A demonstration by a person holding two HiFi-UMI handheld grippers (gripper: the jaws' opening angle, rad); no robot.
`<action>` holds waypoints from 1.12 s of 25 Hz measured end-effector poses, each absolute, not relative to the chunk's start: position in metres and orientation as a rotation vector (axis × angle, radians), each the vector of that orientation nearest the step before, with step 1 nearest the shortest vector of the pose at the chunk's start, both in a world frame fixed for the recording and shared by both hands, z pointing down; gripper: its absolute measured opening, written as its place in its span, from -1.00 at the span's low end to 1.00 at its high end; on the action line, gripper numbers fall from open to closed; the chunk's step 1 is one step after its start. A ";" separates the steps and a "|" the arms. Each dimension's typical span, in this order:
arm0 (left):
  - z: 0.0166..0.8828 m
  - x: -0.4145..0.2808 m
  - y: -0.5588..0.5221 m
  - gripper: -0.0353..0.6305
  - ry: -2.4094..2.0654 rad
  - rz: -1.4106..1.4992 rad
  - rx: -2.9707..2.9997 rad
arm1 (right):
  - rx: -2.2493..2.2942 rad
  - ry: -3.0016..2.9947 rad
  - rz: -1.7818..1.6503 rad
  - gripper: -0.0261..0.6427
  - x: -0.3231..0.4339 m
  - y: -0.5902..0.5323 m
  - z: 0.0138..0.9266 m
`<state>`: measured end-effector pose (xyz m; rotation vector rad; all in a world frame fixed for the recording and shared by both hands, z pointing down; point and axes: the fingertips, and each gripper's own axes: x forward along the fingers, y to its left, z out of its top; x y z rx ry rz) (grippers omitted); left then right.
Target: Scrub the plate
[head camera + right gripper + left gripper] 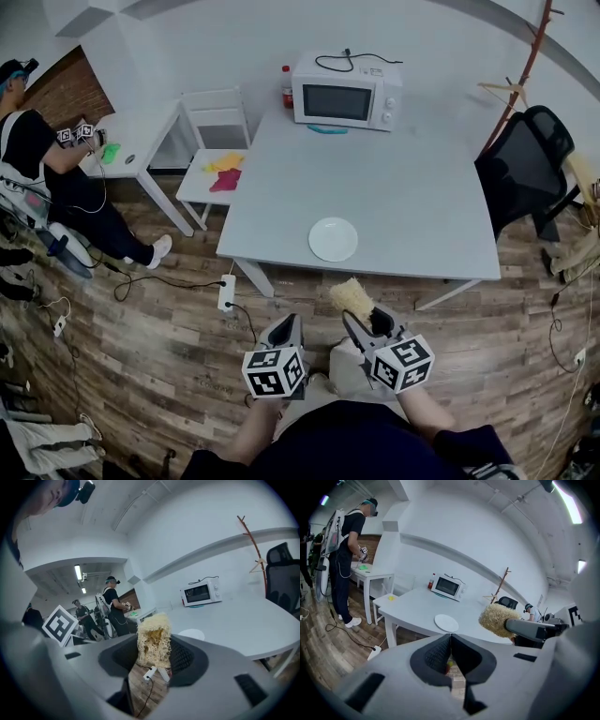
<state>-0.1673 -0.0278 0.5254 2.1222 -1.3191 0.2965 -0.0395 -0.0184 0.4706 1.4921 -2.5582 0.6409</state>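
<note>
Nearest, at the bottom of the head view, both forearms [255, 433] reach forward from the person's body. They hold the two grippers side by side over the wooden floor [169, 319], noses angled slightly down toward the near edge of the table [403, 187]. The left gripper [289, 323] has its jaws pressed together with nothing between them. The right gripper [367, 323] is clamped on a straw-coloured fibrous scrubber [350, 298] that sticks out past its tips. The white plate [334, 239] lies on the table close to its near edge, ahead of both grippers and apart from them. A microwave [347, 91] stands at the far edge.
</note>
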 end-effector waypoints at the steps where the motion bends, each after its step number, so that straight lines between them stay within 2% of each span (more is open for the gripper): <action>1: 0.527 -0.166 -0.030 -0.84 -1.316 0.300 2.121 | 1.506 -2.547 0.650 -0.39 -0.035 -0.021 0.473; 19: 0.547 -0.136 -0.143 -0.84 -1.279 0.395 2.173 | 1.536 -2.486 0.580 -0.39 0.006 -0.140 0.496; 28: 0.581 -0.111 -0.207 -0.83 -1.236 0.428 2.086 | 1.365 -2.472 0.526 -0.39 0.017 -0.203 0.519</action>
